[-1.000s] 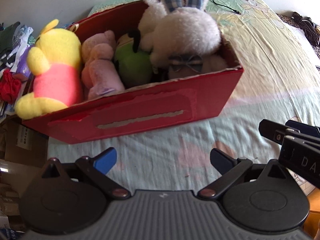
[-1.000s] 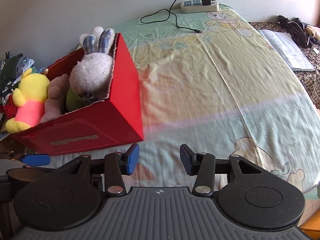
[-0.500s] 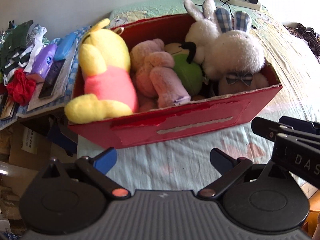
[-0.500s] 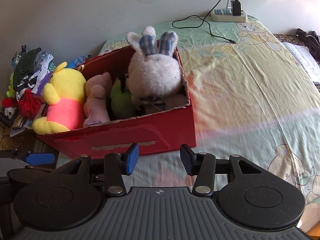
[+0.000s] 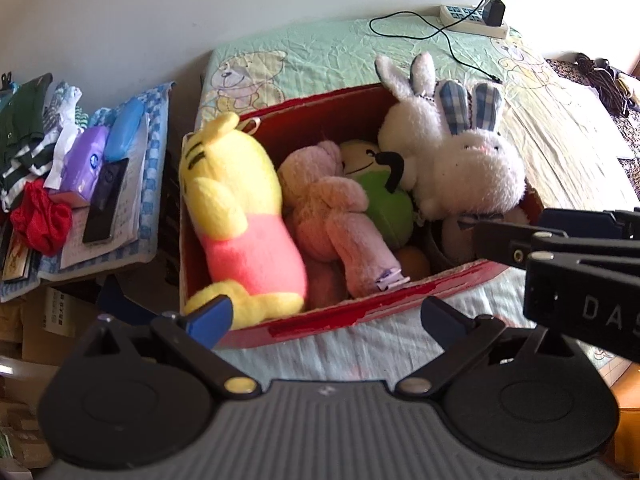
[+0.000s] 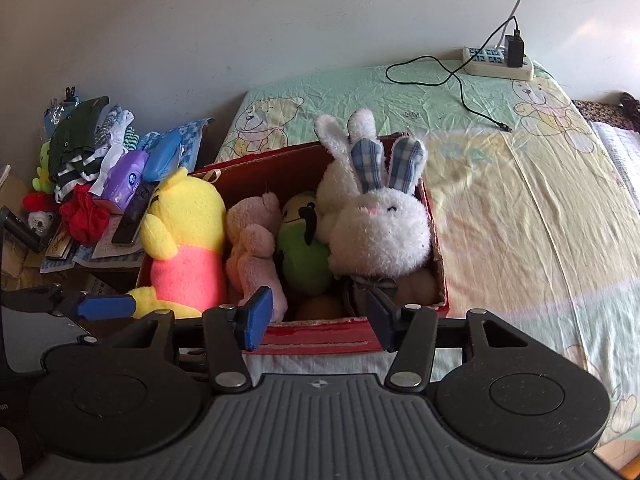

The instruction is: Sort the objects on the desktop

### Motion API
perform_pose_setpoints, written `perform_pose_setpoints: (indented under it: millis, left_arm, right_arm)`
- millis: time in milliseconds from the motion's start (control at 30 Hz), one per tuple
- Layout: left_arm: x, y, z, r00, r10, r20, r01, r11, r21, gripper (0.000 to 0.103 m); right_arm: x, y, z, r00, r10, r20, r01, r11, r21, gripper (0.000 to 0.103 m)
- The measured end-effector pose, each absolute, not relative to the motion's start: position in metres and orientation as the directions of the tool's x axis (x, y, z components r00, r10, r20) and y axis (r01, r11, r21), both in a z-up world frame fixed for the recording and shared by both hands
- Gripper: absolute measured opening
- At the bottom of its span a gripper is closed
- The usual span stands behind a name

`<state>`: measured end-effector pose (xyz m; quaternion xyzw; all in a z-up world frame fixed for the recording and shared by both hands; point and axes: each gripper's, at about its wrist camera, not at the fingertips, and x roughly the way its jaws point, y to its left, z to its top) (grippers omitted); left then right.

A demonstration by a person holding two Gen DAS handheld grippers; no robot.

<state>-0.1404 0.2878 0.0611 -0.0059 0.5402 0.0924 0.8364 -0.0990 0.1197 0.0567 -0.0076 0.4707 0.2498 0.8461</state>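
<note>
Facing you is the red box [image 6: 320, 336] on the bed [image 6: 520, 208], packed w/ plush: yellow bear [image 6: 184, 236] at left, pink bear [image 6: 252, 248], green toy [image 6: 304, 256], white bunny [image 6: 380, 232] at right. Your left gripper [image 5: 324, 316] and right gripper [image 6: 316, 316] both hover near the box's front wall, jaws spread, nothing held.

plush toys [image 5: 336, 208] in box [image 5: 344, 316], box on bed [image 6: 520, 208]
</note>
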Motion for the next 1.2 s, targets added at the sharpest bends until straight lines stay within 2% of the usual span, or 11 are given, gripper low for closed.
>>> perform_pose_setpoints:
  millis: [200,433,667,967,1200]
  left_arm:
    - [-0.121,0.289,0.061,0.377,0.170,-0.910,-0.172,0.979,0.112,0.101]
    - [-0.105,0.305,0.052,0.329,0.142,-0.934,-0.243,0.968,0.061,0.101]
    - [-0.094,0.314,0.040,0.318,0.152,-0.936,-0.272,0.960,0.063,0.101]
    - [-0.096,0.312,0.032,0.323,0.168,-0.931,-0.269,0.960,0.080,0.101]
    - [-0.096,0.314,0.034,0.341,0.161,-0.926,-0.290,0.955,0.060,0.101]
  right_arm:
    - [-0.070,0.127,0.057,0.346,0.400,-0.849,-0.410,0.878,0.247,0.055]
    - [-0.055,0.143,0.053,0.269,0.399,-0.877,-0.476,0.846,0.239,0.054]
    - [-0.042,0.152,0.049,0.277,0.408,-0.870,-0.480,0.843,0.243,0.059]
    - [-0.043,0.161,0.036,0.256,0.393,-0.883,-0.506,0.833,0.224,0.059]
    - [-0.044,0.156,0.043,0.319,0.402,-0.858,-0.503,0.840,0.206,0.061]
